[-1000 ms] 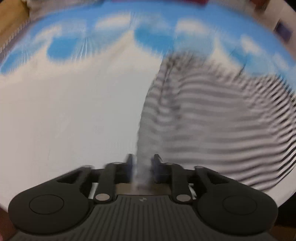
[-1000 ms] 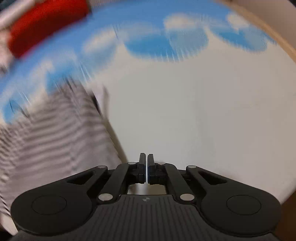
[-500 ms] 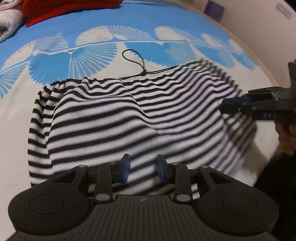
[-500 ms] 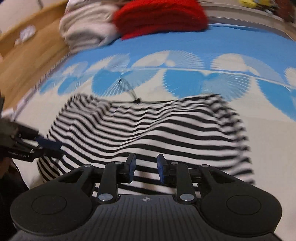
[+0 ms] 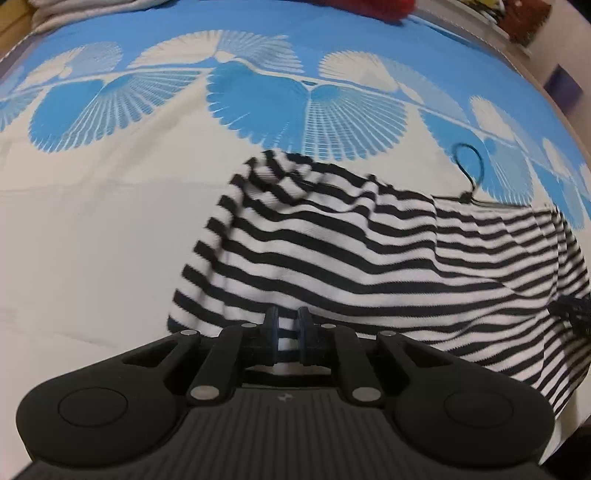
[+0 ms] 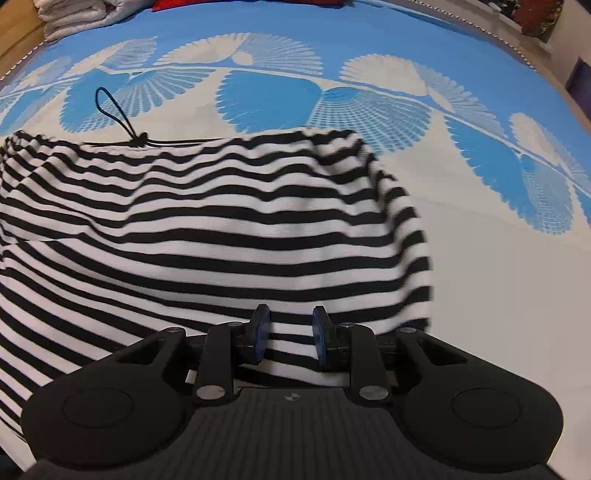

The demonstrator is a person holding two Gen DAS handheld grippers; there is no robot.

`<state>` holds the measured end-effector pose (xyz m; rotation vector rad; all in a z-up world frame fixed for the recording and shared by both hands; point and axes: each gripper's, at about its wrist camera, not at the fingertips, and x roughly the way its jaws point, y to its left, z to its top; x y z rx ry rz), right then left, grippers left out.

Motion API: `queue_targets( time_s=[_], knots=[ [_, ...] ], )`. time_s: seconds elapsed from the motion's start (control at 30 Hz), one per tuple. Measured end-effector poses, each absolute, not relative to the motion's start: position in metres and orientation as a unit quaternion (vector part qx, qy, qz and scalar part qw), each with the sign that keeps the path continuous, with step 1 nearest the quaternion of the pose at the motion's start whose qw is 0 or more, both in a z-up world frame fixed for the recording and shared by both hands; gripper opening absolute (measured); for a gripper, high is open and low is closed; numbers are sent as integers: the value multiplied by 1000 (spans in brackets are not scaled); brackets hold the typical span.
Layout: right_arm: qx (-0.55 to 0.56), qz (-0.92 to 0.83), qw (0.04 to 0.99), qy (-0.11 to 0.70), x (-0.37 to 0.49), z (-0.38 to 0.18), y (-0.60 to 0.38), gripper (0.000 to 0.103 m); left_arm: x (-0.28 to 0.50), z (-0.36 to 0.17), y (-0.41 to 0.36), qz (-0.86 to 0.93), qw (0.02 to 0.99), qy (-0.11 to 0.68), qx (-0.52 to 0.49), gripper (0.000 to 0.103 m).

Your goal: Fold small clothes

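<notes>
A black-and-white striped garment (image 5: 369,258) (image 6: 221,221) lies spread on the bed sheet (image 5: 92,240) (image 6: 498,277). A black cord loop (image 5: 471,173) (image 6: 118,114) sticks out from its far edge. My left gripper (image 5: 288,332) is over the garment's near left corner. Its jaws are closing to a narrow gap, and flat striped cloth shows between them without being pinched. My right gripper (image 6: 290,332) is open at the near hem towards the garment's right side, with striped cloth lying between its fingers.
The sheet is cream near me and carries blue fan shapes (image 6: 266,96) farther off. A red cloth (image 5: 369,5) and folded pale blankets (image 6: 74,14) lie at the bed's far edge. A wall and shelf clutter (image 5: 524,22) are beyond on the right.
The garment went from hanging bunched in the left gripper to lying flat. Both grippers then moved down to its near hem. The right jaws opened, and the left jaws have narrowed.
</notes>
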<state>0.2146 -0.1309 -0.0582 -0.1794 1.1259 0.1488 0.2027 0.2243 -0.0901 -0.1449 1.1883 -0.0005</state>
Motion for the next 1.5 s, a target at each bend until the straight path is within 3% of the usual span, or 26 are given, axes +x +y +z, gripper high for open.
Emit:
queue_targets(
  time_s=[0.3,0.47,0.6,0.8,0.97,1.13,1.27,1.4,1.5],
  knots=[
    [-18,75,870,488,178,-26,-178,27,163,-48,196,-121,856,501,-35,27],
    [-15,98,833,545,157,-40,-202,29,135,-49,154,-240,828,507,10,30],
    [-30,81,816,572,143,-52,-214,29,138,-89,141,-191,790,578,75,31],
    [-22,64,835,547,126,-37,-225,31,142,-65,175,-149,817,557,-24,31],
    [-52,44,816,573,123,-52,-229,36,136,-73,185,-105,811,576,10,31],
    [-48,20,866,497,112,-21,-235,37,131,-63,190,-96,823,559,12,31],
    [4,-10,914,407,95,16,-242,42,133,-58,193,-93,830,550,2,31],
    [21,-10,937,348,72,42,-237,55,134,-58,198,-90,832,547,0,31],
    [19,-4,943,331,59,47,-223,56,133,-57,201,-85,834,545,-3,31]
  ],
)
